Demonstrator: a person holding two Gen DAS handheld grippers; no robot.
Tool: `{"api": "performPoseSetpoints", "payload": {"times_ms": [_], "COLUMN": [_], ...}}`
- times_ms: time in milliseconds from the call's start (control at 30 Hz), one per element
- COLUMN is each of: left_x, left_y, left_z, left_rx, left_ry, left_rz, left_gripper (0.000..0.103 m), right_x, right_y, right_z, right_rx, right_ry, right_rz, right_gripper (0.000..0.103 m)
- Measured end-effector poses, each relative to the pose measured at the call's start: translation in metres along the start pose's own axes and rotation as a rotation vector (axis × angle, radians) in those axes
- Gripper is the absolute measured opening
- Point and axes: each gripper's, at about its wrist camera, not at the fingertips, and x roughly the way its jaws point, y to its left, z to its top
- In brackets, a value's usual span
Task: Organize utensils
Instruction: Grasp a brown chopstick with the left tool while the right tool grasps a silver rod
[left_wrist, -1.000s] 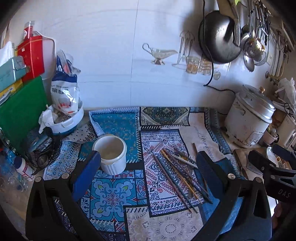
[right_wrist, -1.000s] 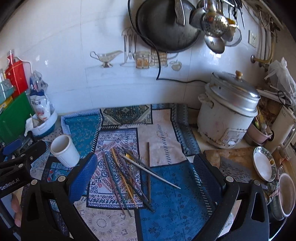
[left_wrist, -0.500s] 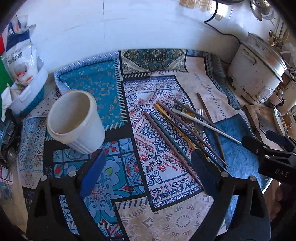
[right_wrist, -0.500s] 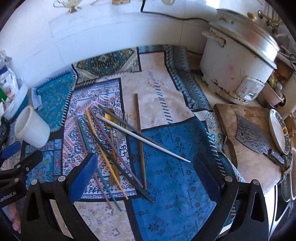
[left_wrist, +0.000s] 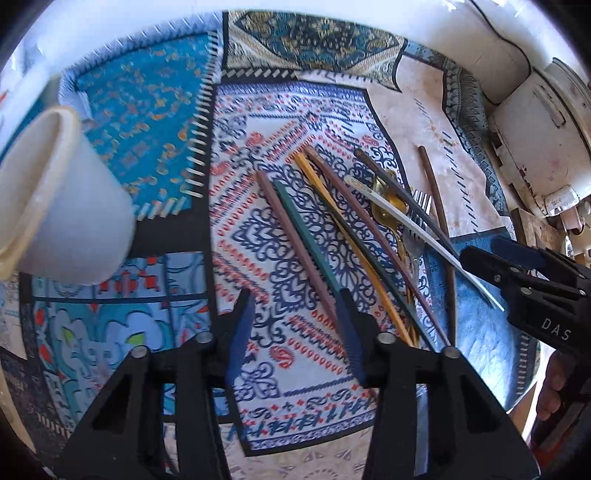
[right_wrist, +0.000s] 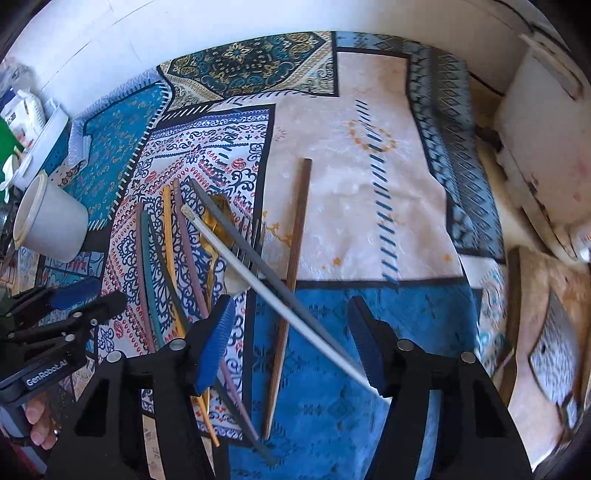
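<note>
Several coloured chopsticks lie fanned on the patterned mat (left_wrist: 258, 110), with a fork (left_wrist: 417, 206) and a gold spoon (left_wrist: 388, 199) under them. A white cup (left_wrist: 74, 206) stands at the left. My left gripper (left_wrist: 295, 306) hangs low over the mat with its jaws closing; a mauve chopstick (left_wrist: 291, 236) and a green chopstick (left_wrist: 306, 236) run to its right finger, unpressed. My right gripper (right_wrist: 290, 314) is also closing, with a white chopstick (right_wrist: 277, 295), a grey one (right_wrist: 236, 230) and a brown one (right_wrist: 295, 240) lying between its fingers, none pinched.
A white rice cooker (right_wrist: 546, 147) stands at the right against the wall. A wooden cutting board (right_wrist: 524, 295) with a cleaver (right_wrist: 554, 343) lies at the front right. Bags and a white tub (right_wrist: 40, 129) crowd the far left behind the cup (right_wrist: 55, 229).
Both grippers have dropped toward the mat and tipped downward, so the chopsticks and cup loom much larger. Both pairs of jaws have narrowed from wide open.
</note>
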Motion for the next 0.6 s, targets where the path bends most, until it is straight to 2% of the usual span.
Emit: {"api": "performPoseSetpoints", "payload": {"times_ms": [100,133,267,433,533,600], "left_x": [0.009,0.012,0.016,0.016,0.015,0.011], "left_y": [-0.002,-0.003,-0.01,-0.007,-0.001,0.006], "left_z": [0.005,0.006,0.011,0.018,0.025,0.025], "left_rx": [-0.026,-0.032,-0.044,-0.1,-0.136,-0.143], "left_ry": [0.019,0.025,0.017,-0.001,0.001,0.001], "left_rz": [-0.004,-0.005,0.03,0.039,0.027,0.03], "left_gripper": [0.035,0.029,0.024,0.017,0.012,0.011], "right_x": [0.007,0.009,0.018,0.032,0.031,0.034], "right_y": [0.001,0.001,0.004,0.006,0.01,0.012], "right_z": [0.009,0.012,0.022,0.028,0.028,0.029], "right_rx": [-0.058,-0.075,-0.145,-0.181,-0.218,-0.226], "right_ry": [0.012,0.017,0.042,0.113,0.111,0.124], "right_rz": [0.032,0.046,0.065,0.121,0.123,0.144], "right_gripper": [0.058,0.058,0.045,0.031,0.025,0.016]}}
